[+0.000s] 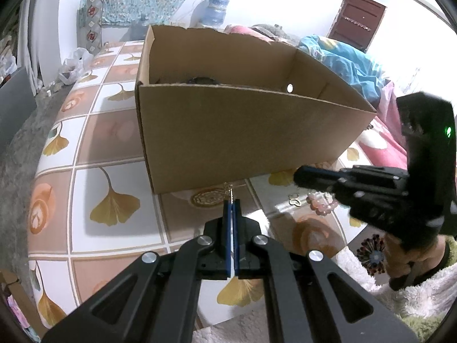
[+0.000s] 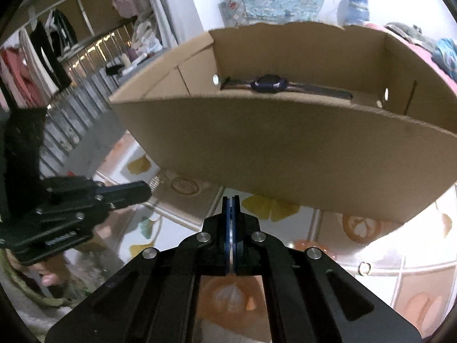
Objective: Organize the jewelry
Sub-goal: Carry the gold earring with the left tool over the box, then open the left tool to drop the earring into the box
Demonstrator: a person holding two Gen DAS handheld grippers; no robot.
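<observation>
1. Left tool (image 1: pixel 232 204): we read the jaws as pressed together, blue pads touching, at lower centre of the left wrist view. A thin gold chain bit (image 1: pixel 230 190) sticks out of the tip, so it is clamped on that piece (too small to say what kind of jewelry).
2. Right tool (image 2: pixel 231 201): jaws closed narrow at lower centre of the right wrist view. A sliver of something metallic shows between the pads; we cannot tell what it is, or whether it is a held item at all.
3. Cardboard box (image 1: pixel 242 131) fills the middle of both views, open top, standing on the tiled-pattern surface (image 1: pixel 114 148).
4. Wristwatch (image 2: pixel 270 83) lies flat on the box floor near the far wall, upper centre of the right view.
5. Loose items on the surface in front of the box: a round gold piece (image 1: pixel 207 198) just ahead of the left tool tip, a pink bead bracelet (image 1: pixel 321 204) and a small gold charm (image 1: pixel 294 200) at right centre of the left view, partly under the right tool body.
6. A small ring (image 2: pixel 364 267) sits on the surface at lower right of the right view.
7. A hand (image 1: pixel 405 260) grips the right tool handle, lower right of the left view.
</observation>
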